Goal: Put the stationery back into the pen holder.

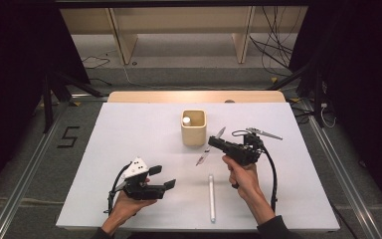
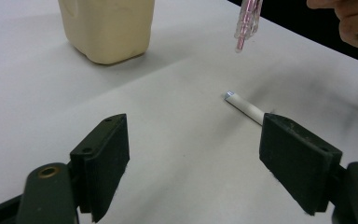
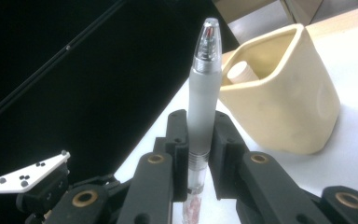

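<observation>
White sheet covers the table (image 1: 129, 129), which carries every item in use. Cream-coloured cup (image 1: 194, 128) stands upright near the middle of the far half of the table, with one white stick (image 1: 186, 120) standing inside it against the left wall; in the right gripper view the same cup (image 3: 284, 107) sits just beyond the held pen. Right gripper (image 1: 214, 144) is held above the table just to the right of the cup, in the person's right hand (image 1: 243, 179). Its fingers (image 3: 177, 140) are closed on a pen (image 3: 203, 102) with a frosted barrel and clear tip, gripping the barrel low down, so that the pen stands out past the fingers on both sides; in the high view the pen (image 1: 210, 146) lies slanted, clear of the table. Left gripper (image 1: 162, 178) is held low over the near left part of the table, its fingers (image 2: 102, 163) set wide apart with nothing between them. A second white pen (image 1: 211, 196) lies flat on the table near its front edge, between the two hands and apart from both grippers; in the left gripper view its end (image 2: 242, 105) shows just past the right finger.
</observation>
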